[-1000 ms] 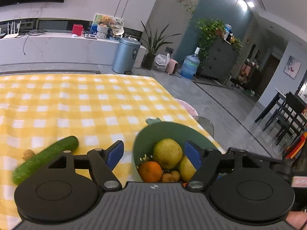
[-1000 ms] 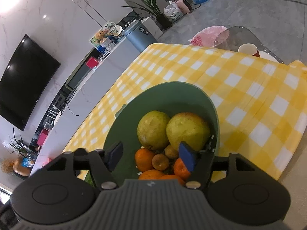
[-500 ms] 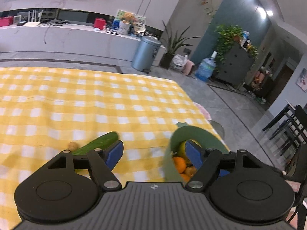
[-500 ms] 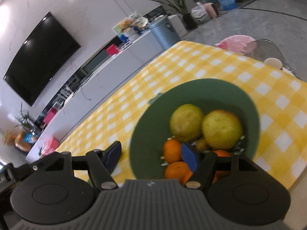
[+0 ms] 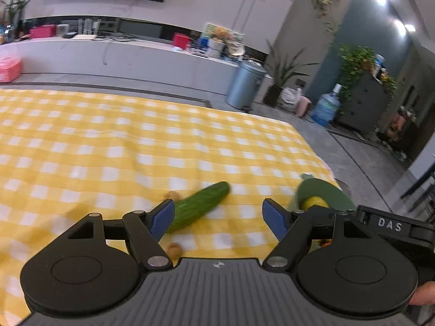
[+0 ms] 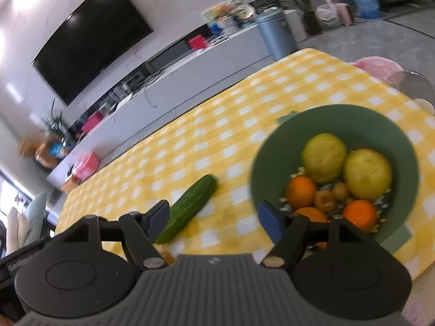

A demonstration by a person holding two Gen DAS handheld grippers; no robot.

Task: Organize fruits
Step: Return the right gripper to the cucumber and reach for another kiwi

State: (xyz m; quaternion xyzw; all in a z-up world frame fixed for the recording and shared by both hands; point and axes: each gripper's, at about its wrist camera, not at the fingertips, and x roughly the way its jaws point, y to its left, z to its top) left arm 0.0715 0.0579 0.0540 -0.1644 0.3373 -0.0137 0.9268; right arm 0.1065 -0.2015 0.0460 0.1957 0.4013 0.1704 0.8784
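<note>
A green bowl [image 6: 339, 119] on the yellow checked tablecloth [image 6: 217, 135] holds two yellow-green pears [image 6: 323, 156], several oranges [image 6: 300, 191] and small brown fruits [image 6: 325, 199]. Left of it lies a cucumber [image 6: 187, 209]. My right gripper [image 6: 213, 218] hangs above the cloth between cucumber and bowl, its jaws opening with nothing between them. In the left wrist view the cucumber [image 5: 199, 206] lies just past the left finger, with two small brown fruits [image 5: 174, 249] near it and the bowl [image 5: 323, 195] at the right. My left gripper [image 5: 218, 217] is open and empty.
The table's right edge drops to a grey floor [image 5: 353, 160]. A pink cushion on a clear chair [image 6: 380, 66] stands beyond the far corner. A long white counter [image 5: 122, 57], a grey bin [image 5: 246, 84] and a water jug [image 5: 325, 107] stand further back.
Both grippers have pulled back and swung left away from the bowl. The cucumber now sits near the left fingers, and the bowl has slid to the right in both views. The right view has rolled.
</note>
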